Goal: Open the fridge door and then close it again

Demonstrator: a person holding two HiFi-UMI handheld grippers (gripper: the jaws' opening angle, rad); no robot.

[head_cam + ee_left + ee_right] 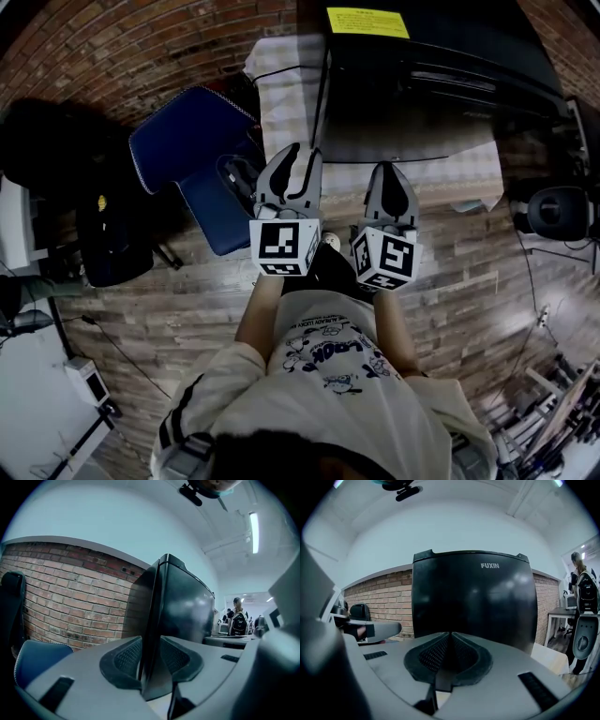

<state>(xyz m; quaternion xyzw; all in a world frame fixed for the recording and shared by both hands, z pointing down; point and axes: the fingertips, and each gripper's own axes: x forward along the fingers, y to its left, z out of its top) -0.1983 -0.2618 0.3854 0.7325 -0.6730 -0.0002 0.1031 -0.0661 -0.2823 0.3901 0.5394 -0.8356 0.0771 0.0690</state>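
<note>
Fridge shut (contents hidden), left gripper fingers slightly apart, empty, right gripper fingers together, empty.

The fridge is standing on a cloth, with the wall behind it. A chair is sitting on the floor just left of the fridge. The person is standing before the fridge, holding the left gripper and right gripper side by side. The left one is pointing at the fridge's left front corner, and the right one is facing the door.
</note>
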